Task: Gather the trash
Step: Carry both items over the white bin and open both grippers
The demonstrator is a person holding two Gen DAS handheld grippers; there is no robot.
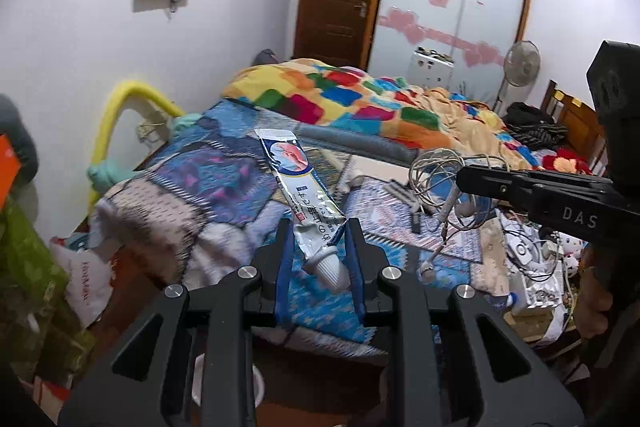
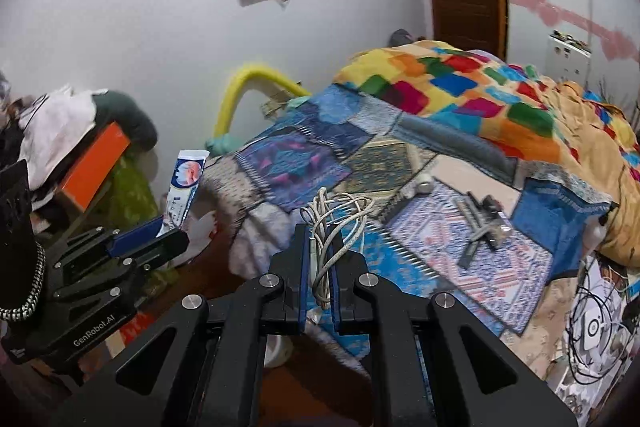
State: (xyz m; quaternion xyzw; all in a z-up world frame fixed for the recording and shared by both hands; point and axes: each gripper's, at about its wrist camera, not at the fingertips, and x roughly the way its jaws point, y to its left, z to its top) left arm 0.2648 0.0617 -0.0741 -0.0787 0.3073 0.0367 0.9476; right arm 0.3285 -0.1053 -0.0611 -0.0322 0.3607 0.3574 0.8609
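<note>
My left gripper point(image 1: 319, 229) is shut on a white and blue tube point(image 1: 298, 179) with a ribbed white cap, held near the cap so the flat end sticks up and away over the bed. The same tube point(image 2: 185, 187) shows at the left of the right wrist view, in the left gripper point(image 2: 160, 233). My right gripper point(image 2: 322, 237) is shut on a tangled bundle of white cable point(image 2: 336, 215). That cable bundle point(image 1: 444, 171) hangs from the right gripper's fingers point(image 1: 480, 183) at the right of the left wrist view. Both grippers are above the foot of the bed.
The bed has a patchwork blue cover point(image 1: 224, 171) and a bright multicoloured quilt point(image 1: 360, 99). Small dark items point(image 2: 480, 223) lie on the cover. A yellow padded rail point(image 1: 120, 107) stands at the bed's left side. Bags and clutter point(image 1: 84, 275) sit on the floor at left, cables and boxes point(image 1: 532, 267) at right.
</note>
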